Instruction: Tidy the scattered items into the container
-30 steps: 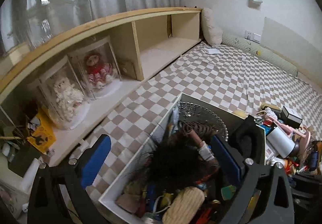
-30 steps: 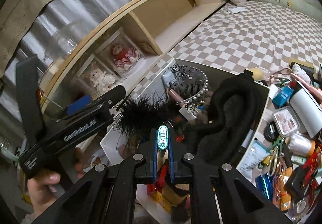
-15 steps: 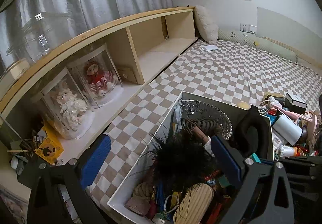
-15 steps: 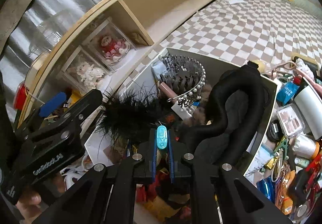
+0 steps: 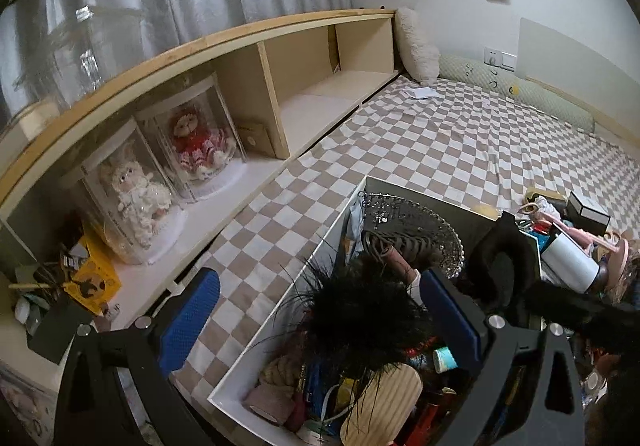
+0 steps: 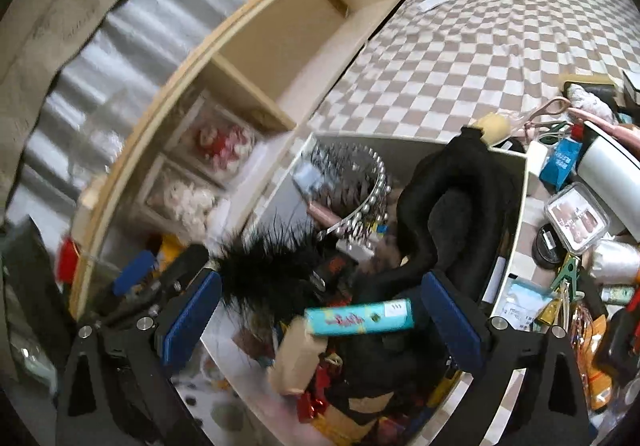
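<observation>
A white box (image 5: 320, 246) (image 6: 516, 205) on the checkered bed is crammed with items: a black feather piece (image 5: 360, 314) (image 6: 264, 274), a beaded tiara (image 5: 416, 221) (image 6: 360, 181), a black fabric roll (image 6: 452, 197) and a wooden brush (image 5: 384, 402). My right gripper (image 6: 320, 318) is open over the box. A teal tube (image 6: 360, 318) lies crosswise between its pads, free of them. My left gripper (image 5: 320, 318) is open and empty above the box's near left side.
Loose items lie right of the box: a white roll (image 6: 608, 161) (image 5: 568, 262), a clear case (image 6: 576, 217), a blue packet (image 6: 560, 161), clips, pink scissors (image 6: 548, 109). A wooden shelf (image 5: 280, 93) with two cased dolls (image 5: 200, 141) runs along the left.
My right gripper has opened and let go of the teal tube, which now lies crosswise over the box contents. My left gripper has drawn back and up a little.
</observation>
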